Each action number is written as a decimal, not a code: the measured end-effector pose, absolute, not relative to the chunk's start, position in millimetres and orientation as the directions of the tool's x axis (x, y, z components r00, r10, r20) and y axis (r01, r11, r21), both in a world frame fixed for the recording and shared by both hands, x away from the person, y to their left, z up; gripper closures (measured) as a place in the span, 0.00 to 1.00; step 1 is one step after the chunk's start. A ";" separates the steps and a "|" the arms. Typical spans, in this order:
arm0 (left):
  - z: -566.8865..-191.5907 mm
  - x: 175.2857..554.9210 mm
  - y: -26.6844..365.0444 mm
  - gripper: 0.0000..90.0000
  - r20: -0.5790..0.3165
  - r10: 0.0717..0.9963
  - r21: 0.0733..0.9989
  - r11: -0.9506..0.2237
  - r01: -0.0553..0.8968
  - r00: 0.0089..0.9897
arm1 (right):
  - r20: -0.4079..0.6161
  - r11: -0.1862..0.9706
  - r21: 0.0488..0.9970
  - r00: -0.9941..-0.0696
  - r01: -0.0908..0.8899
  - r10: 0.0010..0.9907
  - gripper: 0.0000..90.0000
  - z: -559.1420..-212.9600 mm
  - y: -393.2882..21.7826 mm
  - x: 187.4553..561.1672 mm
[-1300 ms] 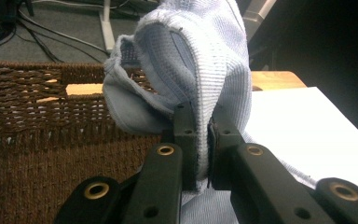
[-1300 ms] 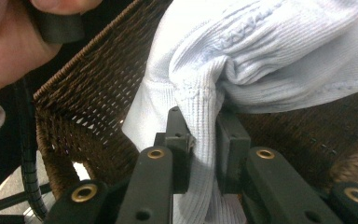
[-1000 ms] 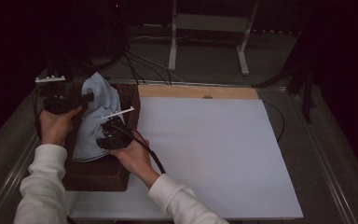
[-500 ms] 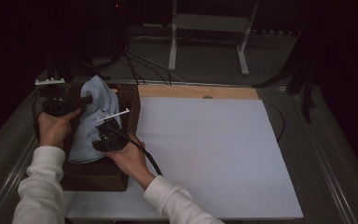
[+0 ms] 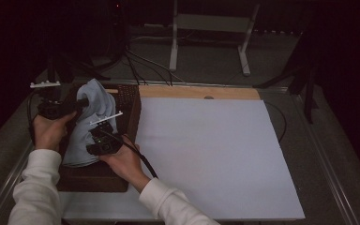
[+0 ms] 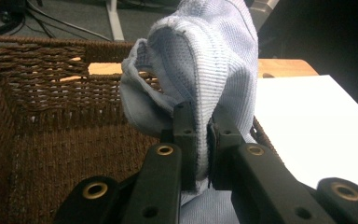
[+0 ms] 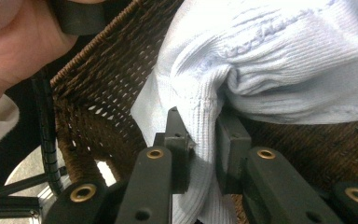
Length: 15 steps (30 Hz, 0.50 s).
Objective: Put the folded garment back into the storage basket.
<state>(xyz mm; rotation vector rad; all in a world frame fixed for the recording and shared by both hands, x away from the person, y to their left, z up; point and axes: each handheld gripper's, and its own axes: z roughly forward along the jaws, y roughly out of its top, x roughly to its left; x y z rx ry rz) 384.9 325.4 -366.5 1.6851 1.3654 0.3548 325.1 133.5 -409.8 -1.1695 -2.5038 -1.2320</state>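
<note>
**Both tongs clamped on a pale blue cloth over the basket**

The pale blue knitted cloth [image 5: 90,123] hung over the brown wicker basket [image 5: 127,108], bunched high at its far end and draping down toward the person at its near end. In the left gripper view the cloth [image 6: 214,60] rose in a ribbed fold straight above the jaws, with the basket's [image 6: 42,107] woven inside wall behind it. In the right gripper view the cloth [image 7: 270,60] spread across the upper right, its edge running down between the jaws, with the basket's [image 7: 107,88] weave to the left of it.

The left tongs [image 5: 80,101] were clenched on the upper part of the cloth; seen along them, the left tongs [image 6: 203,140] pinched a thin layer of fabric between the pads. The right tongs [image 5: 104,127] gripped the cloth lower down, on its nearer side, and the close view showed the right tongs [image 7: 204,144] closed on a thicker fold of the knit.

The basket stood at the left end of the counter [image 5: 290,140], touching the left edge of a large white sheet [image 5: 206,159] that covered most of the surface. A wooden board [image 5: 197,92] showed along the sheet's far edge. The person's white sleeves [image 5: 33,197] came in from the bottom. Beyond the counter, cables [image 5: 136,70] trailed across the dark floor beside a white stand [image 5: 208,42].
</note>
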 end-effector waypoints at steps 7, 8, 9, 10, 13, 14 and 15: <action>-368.0 384.4 326.6 0.94 -0.301 0.891 0.773 0.019 0.634 0.340 | 0.404 0.387 0.620 -0.701 0.682 0.587 0.86 -411.4 135.0 324.6; -368.2 384.9 326.7 0.93 -0.296 0.897 0.773 0.024 0.633 0.328 | 0.391 0.396 0.622 -0.706 0.676 0.590 0.83 -411.3 135.2 324.9; -368.8 385.8 327.8 0.87 -0.304 0.901 0.774 0.046 0.632 0.308 | 0.361 0.416 0.626 -0.718 0.660 0.596 0.76 -411.1 135.4 324.9; -369.7 387.4 329.7 0.71 -0.324 0.904 0.768 0.078 0.635 0.280 | 0.336 0.430 0.630 -0.726 0.647 0.600 0.57 -411.3 135.5 324.8; -371.9 389.3 333.9 0.41 -0.344 0.910 0.762 0.126 0.636 0.232 | 0.214 0.456 0.660 -0.731 0.597 0.648 0.25 -409.9 132.3 323.4; -372.2 388.7 333.4 0.34 -0.328 0.919 0.768 0.124 0.628 0.220 | 0.176 0.465 0.670 -0.732 0.579 0.658 0.22 -408.6 129.8 323.6; -372.5 388.5 332.8 0.28 -0.318 0.925 0.770 0.125 0.626 0.206 | 0.178 0.463 0.673 -0.734 0.577 0.656 0.19 -407.5 126.8 325.0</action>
